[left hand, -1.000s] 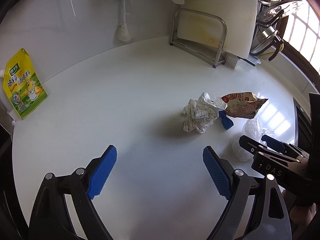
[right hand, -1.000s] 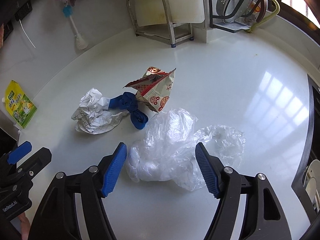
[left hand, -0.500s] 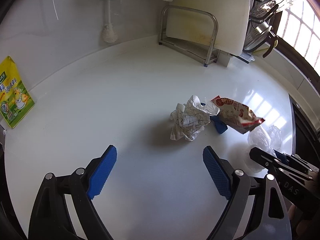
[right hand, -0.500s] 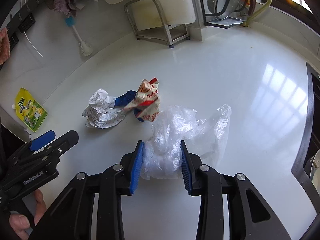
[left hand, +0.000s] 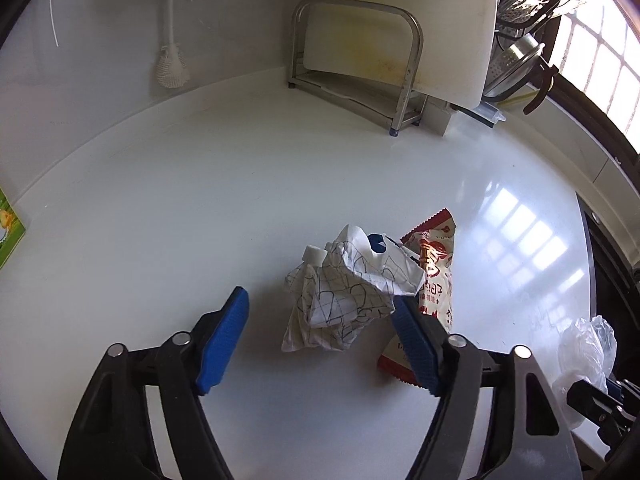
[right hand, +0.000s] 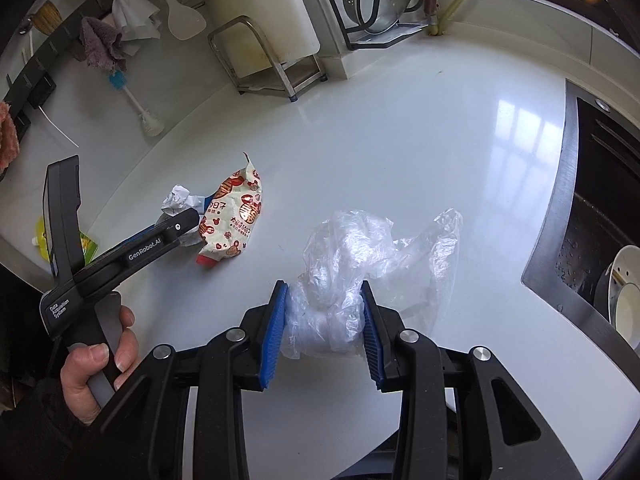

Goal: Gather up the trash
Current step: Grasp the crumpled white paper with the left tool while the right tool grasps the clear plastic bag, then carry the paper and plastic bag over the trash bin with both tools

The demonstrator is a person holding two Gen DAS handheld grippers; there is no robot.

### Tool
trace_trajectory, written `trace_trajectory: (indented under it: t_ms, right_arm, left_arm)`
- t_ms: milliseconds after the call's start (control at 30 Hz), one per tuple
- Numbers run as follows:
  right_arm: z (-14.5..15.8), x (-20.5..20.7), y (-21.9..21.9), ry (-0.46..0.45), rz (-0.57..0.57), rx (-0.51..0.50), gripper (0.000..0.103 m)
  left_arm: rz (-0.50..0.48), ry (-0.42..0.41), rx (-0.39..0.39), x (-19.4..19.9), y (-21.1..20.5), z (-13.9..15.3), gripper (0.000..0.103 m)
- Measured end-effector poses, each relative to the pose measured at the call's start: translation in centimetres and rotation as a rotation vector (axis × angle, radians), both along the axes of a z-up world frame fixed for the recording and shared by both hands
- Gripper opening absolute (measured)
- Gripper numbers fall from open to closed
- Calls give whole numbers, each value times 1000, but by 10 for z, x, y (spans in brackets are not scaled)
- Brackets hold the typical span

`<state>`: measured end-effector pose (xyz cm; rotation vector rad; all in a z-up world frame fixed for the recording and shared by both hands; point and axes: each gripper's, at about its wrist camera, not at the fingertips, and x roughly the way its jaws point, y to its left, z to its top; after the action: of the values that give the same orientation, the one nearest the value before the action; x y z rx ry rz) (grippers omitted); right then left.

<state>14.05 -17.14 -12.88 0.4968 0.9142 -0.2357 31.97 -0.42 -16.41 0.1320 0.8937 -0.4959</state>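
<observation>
A crumpled sheet of printed paper [left hand: 344,292] lies on the white counter [left hand: 200,220], between the blue pads of my left gripper [left hand: 320,312]. Its jaws are closing. The right pad is at the paper's edge and the left pad stands clear of it. A red-and-white snack wrapper [left hand: 436,276] and a blue scrap [left hand: 376,242] lie against the paper. My right gripper [right hand: 324,328] is shut on a bunched clear plastic bag [right hand: 340,280]. In the right wrist view a hand [right hand: 100,360] holds the left gripper [right hand: 180,232] over the paper [right hand: 176,200] beside the wrapper [right hand: 234,220].
A cutting board on a steel rack [left hand: 360,60] and a hanging brush [left hand: 170,60] stand at the back wall. Colanders [left hand: 532,20] hang at the back right. A sink [right hand: 600,220] with a bowl [right hand: 624,300] opens on the right. A yellow-green pouch [left hand: 6,232] leans at the left.
My left gripper came forward over the crumpled paper and its jaws narrowed around it. My right gripper shut on the plastic bag and carried it to the right, away from the wrapper.
</observation>
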Motion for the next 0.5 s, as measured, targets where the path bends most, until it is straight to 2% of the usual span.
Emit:
trace_trajectory:
  t_ms: [67, 100, 233, 500]
  right_arm:
    - [0, -3, 0, 4, -2, 3, 34]
    - [1, -4, 0, 3, -1, 6, 34]
    - [4, -9, 0, 2, 3, 21, 34]
    - [20, -24, 9, -3, 46, 17, 34]
  left_arm:
    - [-1, 20, -4, 3, 1, -2, 36]
    - [0, 25, -8, 3, 2, -2, 32]
    - [9, 3, -11, -5, 13, 7, 28]
    - [36, -48, 1, -36, 43, 43, 28]
